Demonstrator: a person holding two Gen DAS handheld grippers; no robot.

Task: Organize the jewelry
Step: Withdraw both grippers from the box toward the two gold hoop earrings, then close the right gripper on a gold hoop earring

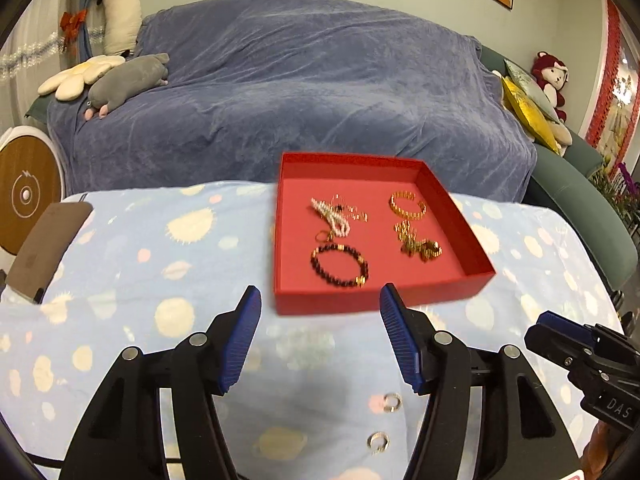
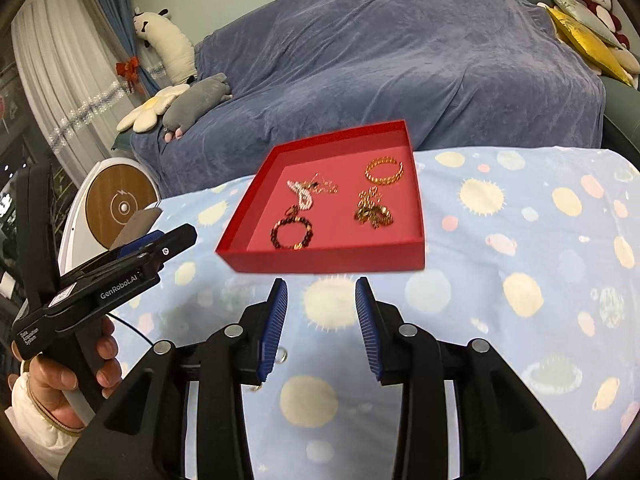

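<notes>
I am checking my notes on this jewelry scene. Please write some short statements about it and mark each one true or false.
1. The red box holds a dark beaded bracelet. True.
2. The left gripper is closed on a gold bracelet. False: its jaws are open and empty; the gold bracelet lies in the box.
3. Two small rings lie on the spotted blanket, outside the box. True.
4. The box has a lid on it. False: it is open on top.
5. The right gripper holds nothing. True.
</notes>
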